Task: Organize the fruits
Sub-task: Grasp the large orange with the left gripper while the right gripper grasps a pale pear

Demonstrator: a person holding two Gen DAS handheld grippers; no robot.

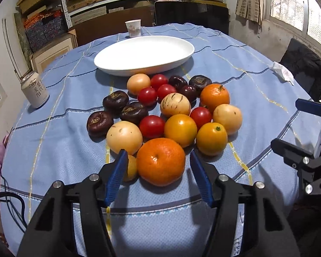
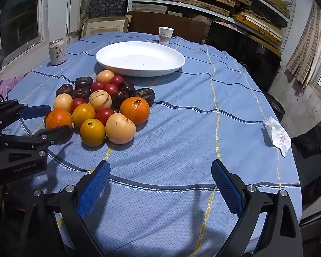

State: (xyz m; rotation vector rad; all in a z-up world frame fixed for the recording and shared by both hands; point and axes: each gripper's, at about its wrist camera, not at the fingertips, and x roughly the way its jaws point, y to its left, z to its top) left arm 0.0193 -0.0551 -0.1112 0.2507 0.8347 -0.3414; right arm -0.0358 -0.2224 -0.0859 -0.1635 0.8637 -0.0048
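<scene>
A heap of fruit lies on the blue tablecloth (image 1: 75,160): oranges, yellow and red tomatoes, dark purple fruits and pale beige ones. The nearest orange (image 1: 160,161) sits between the blue pads of my left gripper (image 1: 157,152). Small gaps show on both sides, so the pads do not press on it. A small yellow fruit (image 1: 131,168) is half hidden behind the left finger. Beyond the heap stands an empty white oval plate (image 1: 143,53). My right gripper (image 2: 160,171) is open over bare cloth, to the right of the heap, with nothing between its fingers.
A drink can (image 1: 34,92) stands at the table's left edge and a paper cup (image 1: 133,28) behind the plate. A crumpled tissue (image 1: 282,72) lies at the right edge. Dark chairs and shelves of boxes surround the table. Cables (image 1: 10,203) hang at the near left.
</scene>
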